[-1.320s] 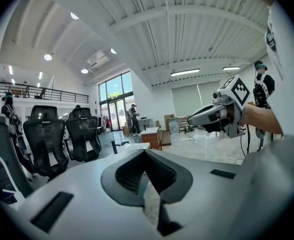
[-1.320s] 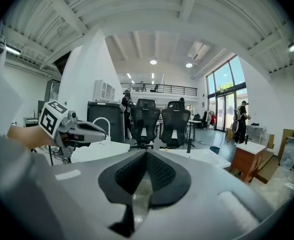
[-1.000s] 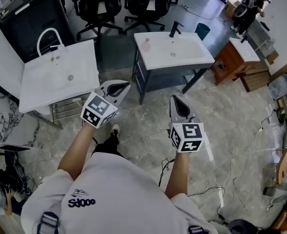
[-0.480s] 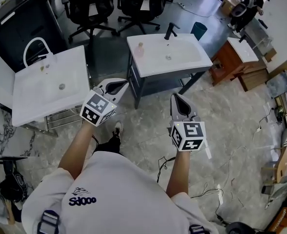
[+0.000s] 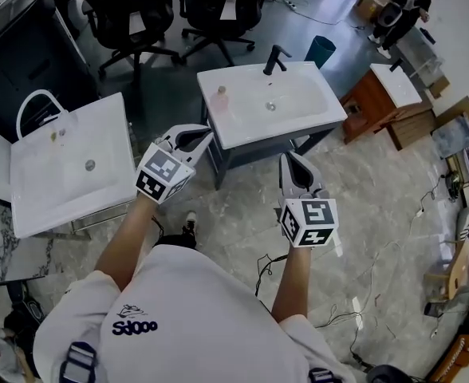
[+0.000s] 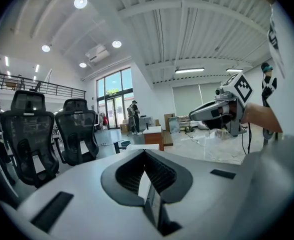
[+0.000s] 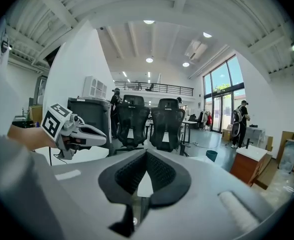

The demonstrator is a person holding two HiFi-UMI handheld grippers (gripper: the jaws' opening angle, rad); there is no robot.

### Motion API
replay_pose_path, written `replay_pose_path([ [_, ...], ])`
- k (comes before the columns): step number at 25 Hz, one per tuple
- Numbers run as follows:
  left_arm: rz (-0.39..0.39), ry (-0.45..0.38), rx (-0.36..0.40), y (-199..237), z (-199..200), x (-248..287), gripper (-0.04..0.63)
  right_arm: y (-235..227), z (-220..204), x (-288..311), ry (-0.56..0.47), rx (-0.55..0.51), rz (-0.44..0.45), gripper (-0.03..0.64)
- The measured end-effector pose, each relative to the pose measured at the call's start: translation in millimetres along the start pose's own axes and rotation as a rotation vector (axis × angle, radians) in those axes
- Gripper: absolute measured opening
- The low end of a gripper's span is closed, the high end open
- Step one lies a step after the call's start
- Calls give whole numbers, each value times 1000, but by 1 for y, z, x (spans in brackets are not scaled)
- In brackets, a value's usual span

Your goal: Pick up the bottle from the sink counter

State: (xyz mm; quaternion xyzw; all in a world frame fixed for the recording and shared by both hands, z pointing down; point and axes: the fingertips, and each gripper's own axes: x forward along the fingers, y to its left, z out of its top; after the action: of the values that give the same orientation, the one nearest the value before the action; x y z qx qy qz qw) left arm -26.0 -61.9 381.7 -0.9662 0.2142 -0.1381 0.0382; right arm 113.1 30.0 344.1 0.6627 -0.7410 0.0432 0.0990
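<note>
Left gripper: lower-left of centre in the head view, held above the floor, tip pointing toward the upper right. Its jaws are closed, pads meeting at the tip, with nothing between them.
Right gripper: lower-right of centre, also above the floor, tip pointing up the frame. Its jaws are closed too, pads touching at the tip, and it holds nothing.
Bottle: small and pinkish, upright on the left part of the counter, upper centre of the head view. It is apart from both grippers, and the left one is the nearer.
Counter: white, with a basin in its middle, on a dark frame, just above the 2 grippers in the frame.
Faucet: black, at the counter's far edge, right of the bottle.
Second sink: white, at the left of the frame, with a white arched tap at its far edge.
Chairs: 2 black office chairs along the top of the frame.
Bin: teal, upper right, beyond the counter.
Cabinet: wooden with a white top, at the right, near the counter.
Floor: pale marbled tiles, with thin cables across the lower right.
</note>
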Motion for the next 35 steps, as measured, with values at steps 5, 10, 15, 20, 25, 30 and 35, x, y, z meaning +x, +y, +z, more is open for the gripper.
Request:
replay_pose_path([
  [5,-13,6,-2,31,1,28,5,-20,0,39,24,26,-28,10],
  [10,-26,24,-12,62,-7,51,5,-30,0,73,36,30,-63,10],
  [15,-36,43,-20,91,-16,76,6,-34,-3,103,45,53,-56,9],
  [20,-26,24,-63,118,-26,101,6,-39,-6,132,31,103,-41,9],
  [25,-34,40,-82,133,-42,128,41,-45,-14,162,56,127,-22,9],
  [30,-7,56,-112,143,-60,157,83,-65,-25,187,87,128,29,9],
  [35,39,75,-166,151,-77,183,115,-85,-38,208,122,129,105,9],
])
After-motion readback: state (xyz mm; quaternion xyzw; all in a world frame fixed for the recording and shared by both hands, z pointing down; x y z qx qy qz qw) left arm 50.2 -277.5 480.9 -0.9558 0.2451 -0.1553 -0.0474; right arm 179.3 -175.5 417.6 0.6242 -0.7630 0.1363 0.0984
